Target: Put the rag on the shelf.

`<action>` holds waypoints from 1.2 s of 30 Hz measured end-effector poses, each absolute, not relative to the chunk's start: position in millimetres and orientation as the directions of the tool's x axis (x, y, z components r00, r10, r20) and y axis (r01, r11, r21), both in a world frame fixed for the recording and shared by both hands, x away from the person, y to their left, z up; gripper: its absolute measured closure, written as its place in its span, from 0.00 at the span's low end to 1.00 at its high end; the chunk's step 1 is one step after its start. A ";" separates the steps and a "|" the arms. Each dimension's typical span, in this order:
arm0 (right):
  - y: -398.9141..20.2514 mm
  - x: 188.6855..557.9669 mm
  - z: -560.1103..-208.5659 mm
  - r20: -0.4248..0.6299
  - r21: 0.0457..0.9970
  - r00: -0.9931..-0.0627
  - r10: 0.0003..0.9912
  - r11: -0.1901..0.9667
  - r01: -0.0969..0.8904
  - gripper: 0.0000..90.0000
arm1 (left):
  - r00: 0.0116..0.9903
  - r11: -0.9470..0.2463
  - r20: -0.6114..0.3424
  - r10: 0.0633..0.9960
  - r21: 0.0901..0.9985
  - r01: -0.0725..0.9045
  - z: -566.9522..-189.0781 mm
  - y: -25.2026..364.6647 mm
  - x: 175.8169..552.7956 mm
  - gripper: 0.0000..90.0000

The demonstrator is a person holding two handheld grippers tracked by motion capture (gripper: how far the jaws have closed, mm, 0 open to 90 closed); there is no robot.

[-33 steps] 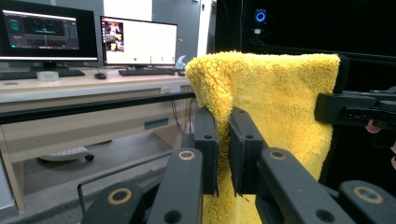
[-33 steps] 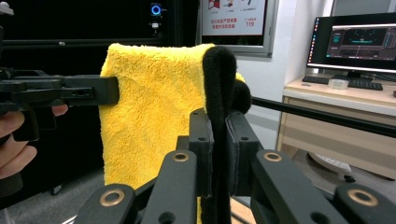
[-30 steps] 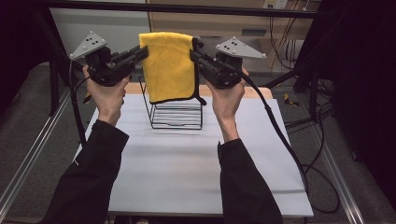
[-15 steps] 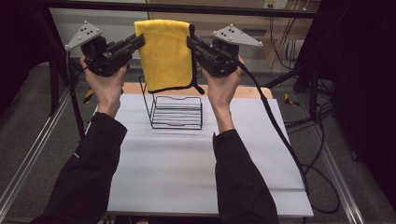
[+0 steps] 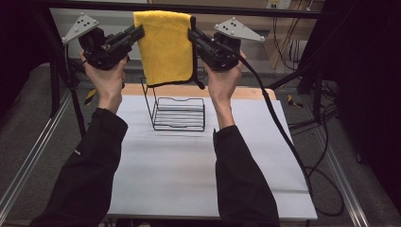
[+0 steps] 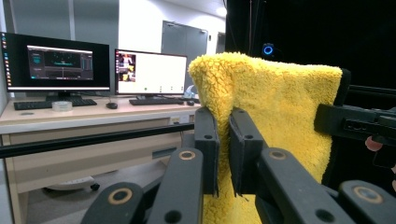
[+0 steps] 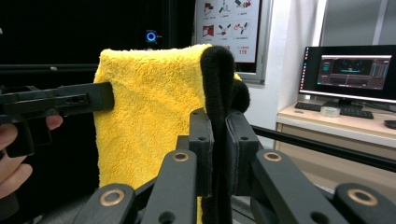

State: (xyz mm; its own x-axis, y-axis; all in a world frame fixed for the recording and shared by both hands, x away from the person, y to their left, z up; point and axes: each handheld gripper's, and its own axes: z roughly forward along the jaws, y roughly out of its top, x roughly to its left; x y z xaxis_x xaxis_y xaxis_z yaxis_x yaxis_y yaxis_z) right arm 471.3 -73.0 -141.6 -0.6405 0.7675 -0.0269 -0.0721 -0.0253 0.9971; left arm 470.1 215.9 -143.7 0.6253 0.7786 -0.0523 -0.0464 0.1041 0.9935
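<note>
Towel (image 5: 165, 45) first: you have the yellow cloth stretched between both tools, held high above the far edge of the table (image 5: 156, 161), over and somewhat beyond the black wire rack (image 5: 177, 111) that stands near that edge. Your left gripper (image 5: 137, 34) is clamped on its left edge, and your right gripper (image 5: 194, 37) is clamped on the dark-trimmed right edge; in both gripper views the jaws pinch only a narrow strip of fabric. That thin bite is your main risk: pull the two hands apart too hard and one edge may slip out, leaving the towel dangling from a single corner. Lower it unevenly and the hanging hem could catch on the upright wires of the rack and drag or tip it, since it looks light. Watch too the trailing cable (image 5: 279, 127) across the table's right side.
</note>
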 end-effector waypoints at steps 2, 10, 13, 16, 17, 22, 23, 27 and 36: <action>-72.9 473.3 -140.9 -0.036 0.997 -0.635 0.772 -0.019 -0.080 0.92 | 0.625 0.106 -0.054 0.779 0.993 -0.046 -142.8 215.1 472.6 0.92; -73.5 482.5 -135.0 -0.039 0.996 -0.628 0.777 -0.023 -0.091 0.92 | 0.615 0.087 -0.027 0.788 0.994 -0.067 -134.5 212.4 482.5 0.92; -73.6 486.8 -132.1 -0.032 0.996 -0.630 0.776 -0.031 -0.089 0.92 | 0.611 0.090 -0.030 0.791 0.994 -0.068 -131.8 211.7 486.3 0.92; -72.6 492.0 -131.1 -0.034 0.995 -0.627 0.778 -0.030 -0.091 0.92 | 0.607 0.094 -0.033 0.794 0.993 -0.070 -132.8 212.0 490.3 0.92; -71.9 493.9 -131.1 -0.031 0.996 -0.626 0.779 -0.031 -0.088 0.92 | 0.605 0.097 -0.038 0.795 0.993 -0.066 -133.9 212.3 492.2 0.92; -68.6 503.1 -132.5 -0.035 0.997 -0.622 0.782 -0.018 -0.080 0.92 | 0.599 0.102 -0.048 0.799 0.993 -0.058 -137.9 214.4 501.7 0.92; -68.0 504.6 -132.4 -0.038 0.997 -0.621 0.783 -0.015 -0.080 0.92 | 0.599 0.097 -0.045 0.800 0.994 -0.055 -137.6 214.8 503.8 0.92; -65.3 510.3 -131.0 -0.048 0.997 -0.619 0.784 -0.004 -0.083 0.92 | 0.594 0.089 -0.035 0.803 0.994 -0.061 -136.9 216.9 508.7 0.92; -56.8 521.6 -142.2 -0.079 0.996 -0.618 0.782 0.043 -0.074 0.92 | 0.596 0.059 -0.022 0.803 0.997 -0.042 -152.8 223.2 514.6 0.92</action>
